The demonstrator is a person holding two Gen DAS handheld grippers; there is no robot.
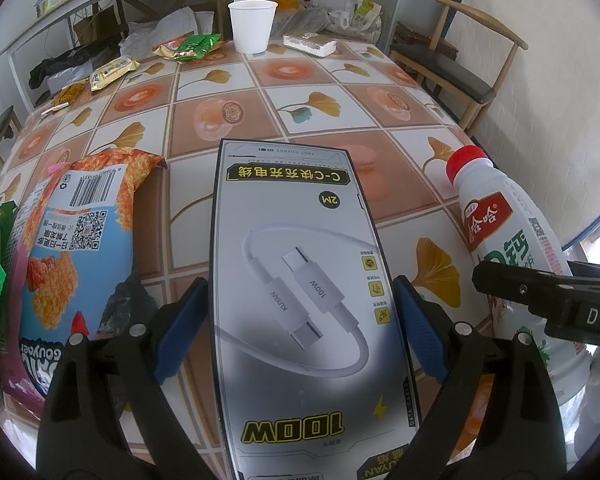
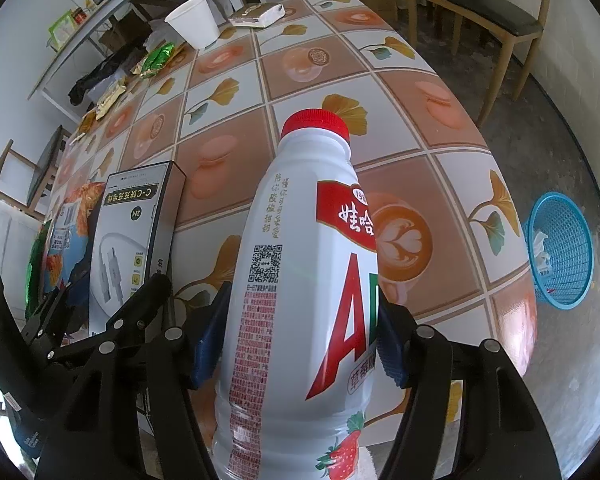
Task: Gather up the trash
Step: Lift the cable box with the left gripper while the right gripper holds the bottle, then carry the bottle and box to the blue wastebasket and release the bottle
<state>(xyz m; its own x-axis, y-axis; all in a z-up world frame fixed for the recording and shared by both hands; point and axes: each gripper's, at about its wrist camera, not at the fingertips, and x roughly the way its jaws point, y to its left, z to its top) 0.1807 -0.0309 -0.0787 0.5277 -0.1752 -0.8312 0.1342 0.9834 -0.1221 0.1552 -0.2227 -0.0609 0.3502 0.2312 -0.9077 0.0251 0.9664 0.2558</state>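
Blue fingers of the left gripper squeeze both sides of a grey cable box. Fingers of the right gripper hug a white bottle with a red cap. Both are held over the near edge of the table. Beside the box lies an orange snack bag. At the far edge stands a paper cup.

cable box: "100W", "2M", "KUYAN", "FAST CHARGE" | bottle: "娃哈哈", "AD"
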